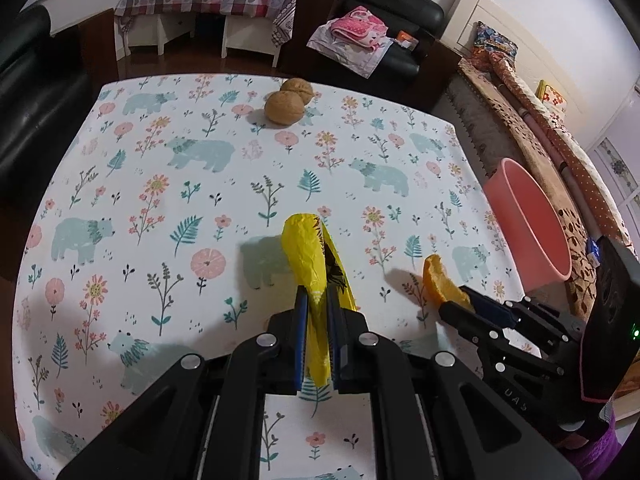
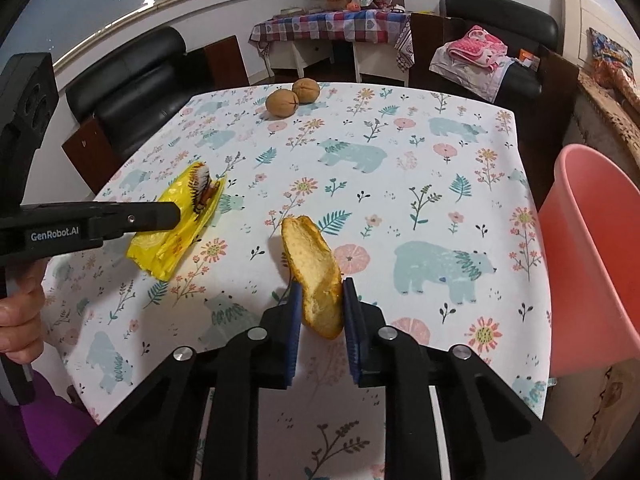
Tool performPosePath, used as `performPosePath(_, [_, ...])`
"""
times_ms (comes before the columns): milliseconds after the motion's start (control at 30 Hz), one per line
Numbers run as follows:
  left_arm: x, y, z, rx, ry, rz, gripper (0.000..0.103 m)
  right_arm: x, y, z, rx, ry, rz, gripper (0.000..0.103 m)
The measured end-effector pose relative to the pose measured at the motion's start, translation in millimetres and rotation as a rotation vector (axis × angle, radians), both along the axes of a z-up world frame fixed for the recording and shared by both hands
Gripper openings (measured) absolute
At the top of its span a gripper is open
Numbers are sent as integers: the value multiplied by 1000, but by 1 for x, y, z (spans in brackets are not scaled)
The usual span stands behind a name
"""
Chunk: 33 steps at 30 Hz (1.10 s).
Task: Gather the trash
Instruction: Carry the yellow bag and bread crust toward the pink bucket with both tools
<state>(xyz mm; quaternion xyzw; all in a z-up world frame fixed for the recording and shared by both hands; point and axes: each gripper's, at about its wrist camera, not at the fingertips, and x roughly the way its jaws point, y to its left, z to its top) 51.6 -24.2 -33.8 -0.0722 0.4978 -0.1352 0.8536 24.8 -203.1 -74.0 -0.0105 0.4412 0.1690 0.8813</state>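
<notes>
A: While I'm pinching the orange peel (image 2: 316, 276) in the right gripper (image 2: 320, 312), the left gripper (image 1: 318, 312) is clamping the yellow wrapper (image 1: 316, 256), both just above the tablecloth (image 2: 420, 184).

B: Pads are looking snug. I'm suggesting you carry the peel level to the pink bin (image 2: 592, 264) at the table's right edge and let go well inside the rim.
</notes>
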Motion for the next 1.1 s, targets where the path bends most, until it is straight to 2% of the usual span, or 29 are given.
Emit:
performPosePath(267, [-1, -10, 10, -8, -29, -23, 8, -10, -13, 15, 73, -42, -38, 19])
performPosePath(600, [-1, -39, 30, -19, -88, -92, 8, -20, -47, 37, 142, -116, -146, 19])
performPosePath(1100, [11, -132, 77, -86, -215, -276, 8, -35, -138, 64, 162, -218, -409, 19])
